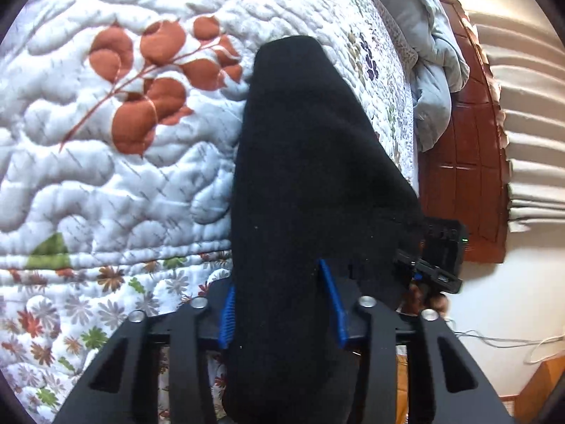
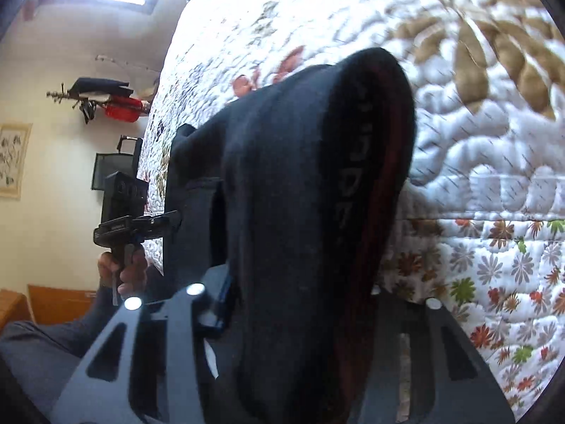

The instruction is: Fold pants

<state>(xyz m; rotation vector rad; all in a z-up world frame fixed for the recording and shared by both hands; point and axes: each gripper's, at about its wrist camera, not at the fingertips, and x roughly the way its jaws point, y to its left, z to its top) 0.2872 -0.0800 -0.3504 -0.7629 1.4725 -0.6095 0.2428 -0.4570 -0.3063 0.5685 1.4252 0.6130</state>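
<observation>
Both the left gripper [image 1: 282, 304] and right gripper [image 2: 300, 300] clamp the black pants [image 1: 310, 162] above the quilt [image 1: 123, 176], folding barely begun.

Floral quilted bedspread [image 1: 116, 176], reddish wooden headboard [image 1: 462, 162], pale wall [image 2: 46, 162], possibly framed picture [image 2: 12, 160].

Pants [image 1: 310, 176]: matt black knit cloth, faintly fuzzy. Quilt [image 1: 116, 183]: puffy stitched cotton-like cloth. Left gripper [image 1: 282, 307]: matt black plastic, shiny metal bolts. Headboard [image 1: 459, 134]: glossy wood.
</observation>
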